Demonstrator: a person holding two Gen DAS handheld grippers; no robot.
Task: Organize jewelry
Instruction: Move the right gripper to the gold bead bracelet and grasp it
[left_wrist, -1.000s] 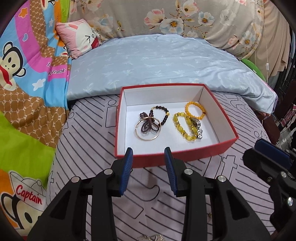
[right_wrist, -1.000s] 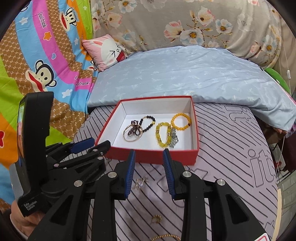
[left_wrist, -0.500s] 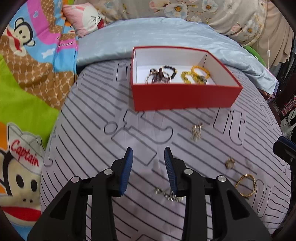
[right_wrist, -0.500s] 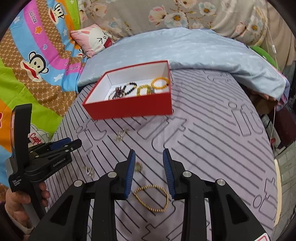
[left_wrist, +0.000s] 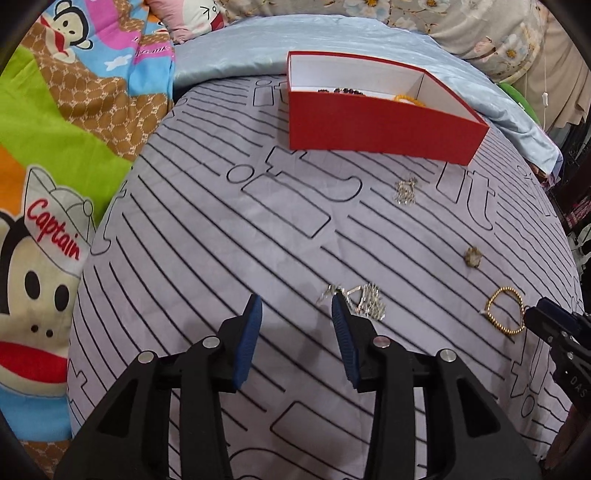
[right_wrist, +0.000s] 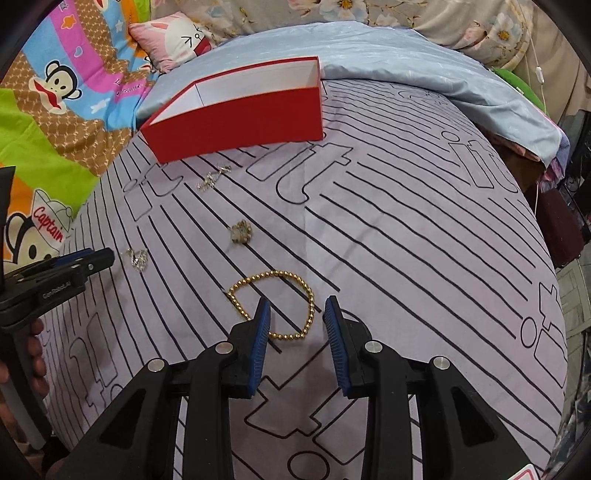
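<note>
So: 1 red box (left_wrist: 380, 125), 4 loose pcs, 2 grippers.

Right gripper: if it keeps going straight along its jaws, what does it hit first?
Most likely the gold bead bracelet, lying on the striped sheet ahead of the right gripper, partly between its open jaws. Depth uncertain.

My red box (left_wrist: 373, 122), white inside, sits open at the far end of the striped bed, with dark beads (left_wrist: 341, 89) and a yellow bead bracelet (left_wrist: 408, 99) showing over its wall. Loose on the sheet lie a silvery tangle of chain (left_wrist: 364, 303), a second small silvery cluster (left_wrist: 405, 190), a little gold ring-like piece (right_wrist: 242, 232) and a gold bead bracelet (right_wrist: 280, 302), flat.
</note>
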